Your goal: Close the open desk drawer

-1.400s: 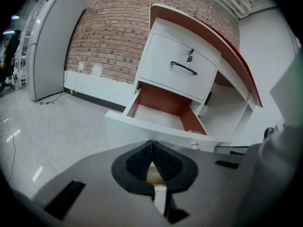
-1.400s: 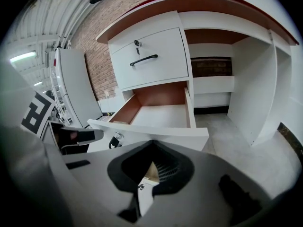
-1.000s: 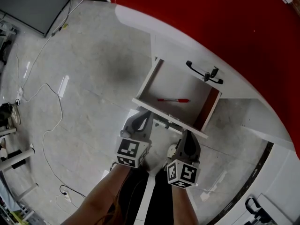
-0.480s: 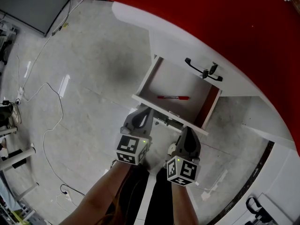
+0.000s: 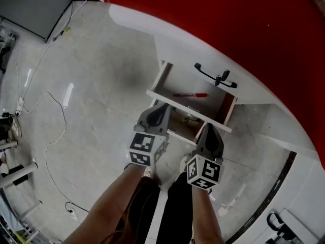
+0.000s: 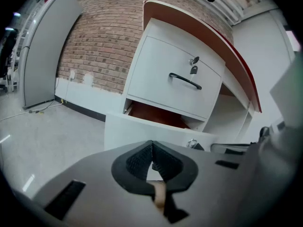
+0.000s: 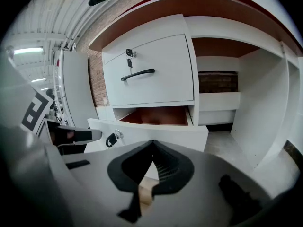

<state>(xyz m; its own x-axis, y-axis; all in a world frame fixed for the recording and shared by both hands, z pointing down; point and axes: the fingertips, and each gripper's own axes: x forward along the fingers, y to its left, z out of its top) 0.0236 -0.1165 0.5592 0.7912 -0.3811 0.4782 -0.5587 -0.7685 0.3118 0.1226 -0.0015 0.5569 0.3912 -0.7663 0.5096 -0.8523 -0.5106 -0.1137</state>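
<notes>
I hold both tools low in front of the desk (image 5: 244, 29). The left gripper (image 5: 160, 107) has its two jaws pressed together, and in the left gripper view nothing stands between the pads. The right gripper (image 5: 208, 129) is the same: jaws fully together, holding nothing.

The drawer (image 5: 175, 85) is directly ahead of both grippers and is partly pulled out. In the head view I can look into it from above. A red pen (image 5: 190, 95) lies inside, beyond the left gripper's tip, toward the back. The drawer front (image 7: 161, 131) is a white panel just in front of both pairs of jaws. The left gripper points at its left part and the right gripper at its right part. The tips are very near the panel, but I cannot tell if they touch it. A small lock with a key (image 7: 113, 137) sits on this panel, to the left of the right gripper and between the two tools.

Above the open drawer, higher than both grippers, is the upper drawer (image 7: 161, 74); it is closed and has a black handle (image 7: 137, 74). The inner walls of the open drawer look reddish-brown. To the left of the left gripper lies the grey floor (image 5: 91, 85), with a thin cable (image 5: 56, 121) well apart from the tools.
</notes>
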